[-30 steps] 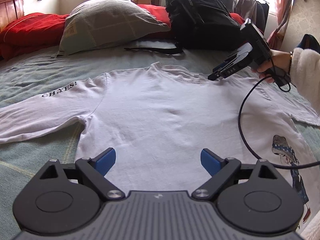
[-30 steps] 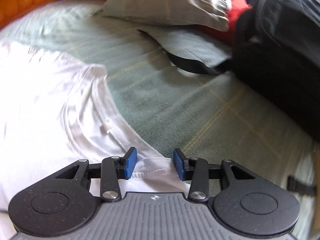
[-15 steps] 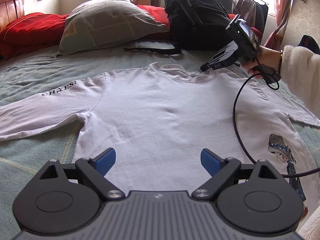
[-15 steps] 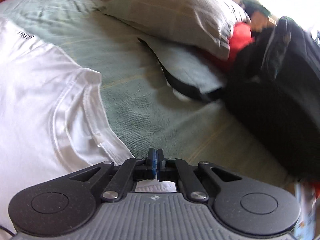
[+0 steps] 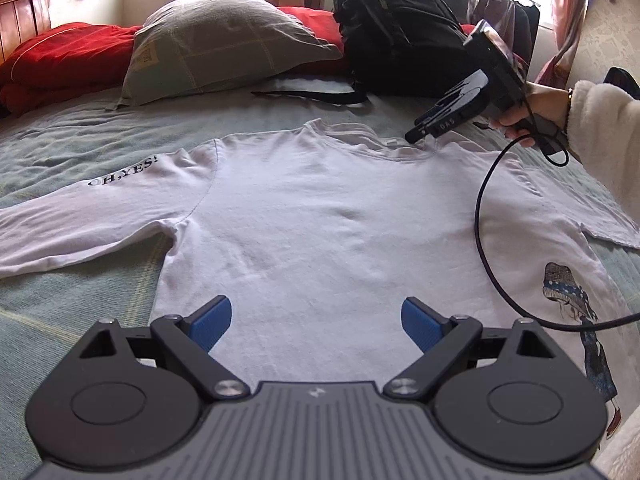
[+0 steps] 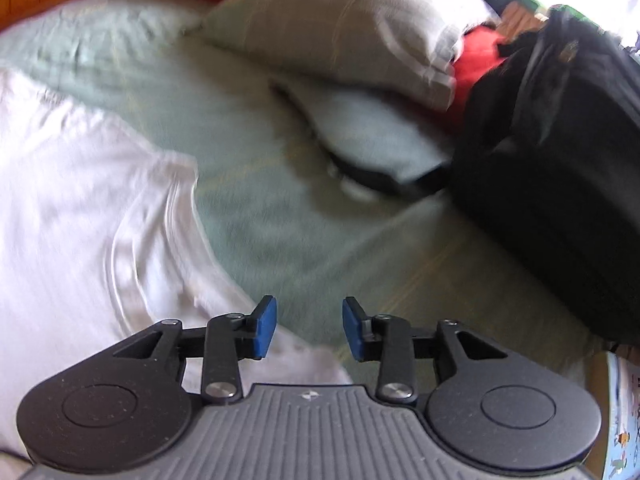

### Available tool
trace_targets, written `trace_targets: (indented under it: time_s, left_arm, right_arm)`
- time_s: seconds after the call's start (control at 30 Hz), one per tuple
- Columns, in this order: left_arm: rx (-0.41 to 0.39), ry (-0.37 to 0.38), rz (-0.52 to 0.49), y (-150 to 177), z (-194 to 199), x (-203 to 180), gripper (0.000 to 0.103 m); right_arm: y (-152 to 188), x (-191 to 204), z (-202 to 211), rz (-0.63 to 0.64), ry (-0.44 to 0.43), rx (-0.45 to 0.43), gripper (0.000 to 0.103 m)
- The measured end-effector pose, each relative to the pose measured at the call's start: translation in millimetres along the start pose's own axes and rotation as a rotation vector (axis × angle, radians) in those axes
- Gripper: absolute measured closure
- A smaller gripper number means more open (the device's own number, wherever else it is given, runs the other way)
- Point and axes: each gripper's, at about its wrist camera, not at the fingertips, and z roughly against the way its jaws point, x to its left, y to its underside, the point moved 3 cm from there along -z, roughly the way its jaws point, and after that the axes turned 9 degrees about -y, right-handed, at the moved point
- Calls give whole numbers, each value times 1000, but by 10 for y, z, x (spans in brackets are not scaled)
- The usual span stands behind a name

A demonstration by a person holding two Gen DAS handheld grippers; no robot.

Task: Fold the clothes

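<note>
1. 1 white long-sleeved shirt (image 5: 320, 216) lies spread flat on the bed (image 5: 80, 148), collar at the far side and hem at the near side, so the body's long axis runs near to far while the 2 sleeves stretch out to the left and right.
2. The left sleeve carries black lettering (image 5: 122, 172) reading "OH,YES!"; near the right hem there is 1 printed figure (image 5: 568, 296) wearing a dotted hat.
3. The left gripper (image 5: 319, 322) hovers over the near hem of the shirt, its 2 blue fingers (image 5: 212, 322) wide apart and holding nothing.
4. The right gripper (image 6: 309, 328) sits at the far right of the collar; in the left wrist view its tip (image 5: 420, 134) is at the neckline. Its fingers (image 6: 264, 328) are parted with a clear gap and no cloth between them; this view is blurred.
5. The side of the right gripper bears small white letters that look like "DAS". 1 black cable (image 5: 486, 240) loops from it across the shirt.
6. At the far side of the bed lie 1 grey-green pillow (image 5: 228, 44), 1 black backpack (image 5: 400, 40) and red bedding (image 5: 60, 56).
</note>
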Motion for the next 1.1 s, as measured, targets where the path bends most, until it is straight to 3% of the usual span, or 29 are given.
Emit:
trace_targets:
  time_s: [0.1, 0.23, 0.3, 0.33, 0.43, 0.5, 0.57, 0.77, 0.87, 0.97, 1.03, 1.1]
  left_arm:
    - [3, -6, 1, 5, -10, 8, 11]
    - [15, 1, -4, 23, -50, -27, 11]
    - [20, 8, -12, 42, -58, -60, 11]
    - [21, 10, -15, 49, -55, -70, 11]
    - [22, 17, -17, 64, -47, -80, 11]
    - [23, 13, -16, 62, -49, -79, 11]
    - [20, 11, -19, 56, -39, -85, 11]
    - [12, 11, -9, 47, -2, -67, 11]
    - [8, 1, -2, 40, 18, -30, 11]
    - [1, -6, 11, 23, 35, 9, 11]
    - [-3, -9, 15, 13, 40, 22, 11]
    - [-5, -12, 17, 6, 41, 25, 11]
  right_arm:
    - [21, 118, 30, 66, -52, 1, 62]
    - [66, 215, -55, 163, -47, 45, 60]
    - [80, 185, -85, 152, -59, 40, 59]
    - [85, 171, -79, 122, -76, 39, 62]
    - [105, 214, -48, 98, -121, 35, 92]
    - [101, 295, -30, 141, -67, 22, 99]
    - [72, 338, -13, 164, -14, -2, 99]
    - [-16, 240, -170, 73, 4, -22, 99]
    - [-72, 120, -30, -23, 12, -92, 97]
    - [-137, 25, 223, -142, -15, -174, 91]
    - [-170, 70, 324, -188, -49, -184, 90]
    - [-183, 229, 297, -186, -106, -158, 82]
